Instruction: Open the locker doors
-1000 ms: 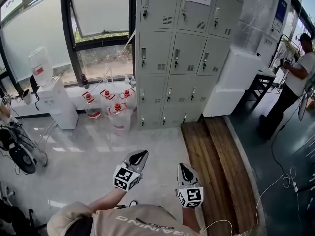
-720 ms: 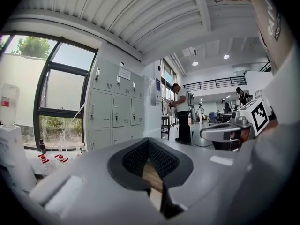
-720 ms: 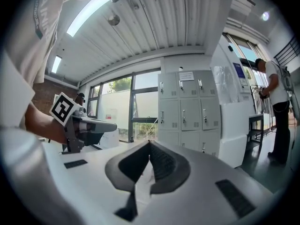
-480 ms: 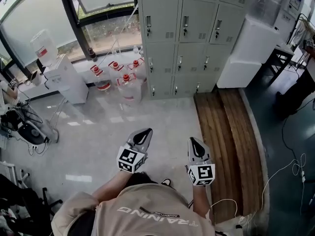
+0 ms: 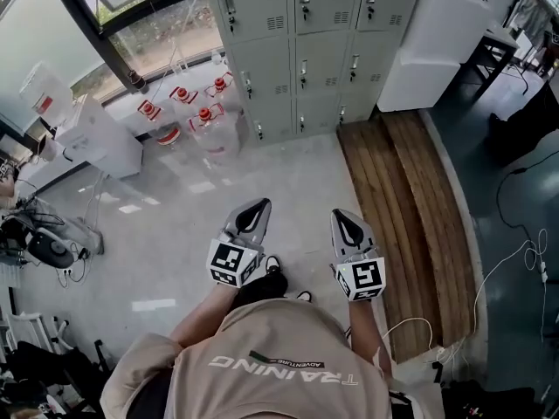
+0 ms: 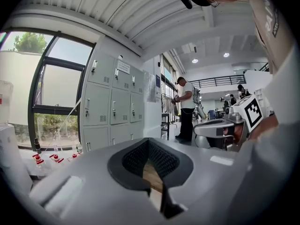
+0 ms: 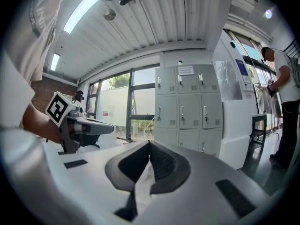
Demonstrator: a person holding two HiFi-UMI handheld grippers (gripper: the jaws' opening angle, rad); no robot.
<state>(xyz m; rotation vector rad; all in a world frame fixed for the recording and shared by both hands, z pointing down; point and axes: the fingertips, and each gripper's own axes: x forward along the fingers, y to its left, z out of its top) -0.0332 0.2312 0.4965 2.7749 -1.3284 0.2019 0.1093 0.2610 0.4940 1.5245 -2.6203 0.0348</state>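
Note:
The grey lockers [image 5: 301, 37] stand against the far wall, every door that shows shut, each with a small latch handle. They also show in the left gripper view [image 6: 112, 108] and the right gripper view [image 7: 180, 110], several steps away. My left gripper [image 5: 259, 205] and right gripper [image 5: 340, 216] are held side by side low in front of the person's body, over the pale floor, pointing toward the lockers. Both are shut with nothing between the jaws. The left gripper's [image 6: 148, 142] and the right gripper's [image 7: 150, 144] tips meet in their own views.
Water jugs with red caps [image 5: 199, 112] and a white dispenser [image 5: 98, 140] stand left of the lockers. A white cabinet [image 5: 437, 42] sits to the right. A wooden strip [image 5: 402, 208] runs toward the lockers, with cables [image 5: 515, 260] on dark floor beyond. A person [image 6: 186, 108] stands at the right.
The head view has tilted further down and the lockers have slid toward the top edge. Both grippers sit a little higher in the frame, still shut and side by side.

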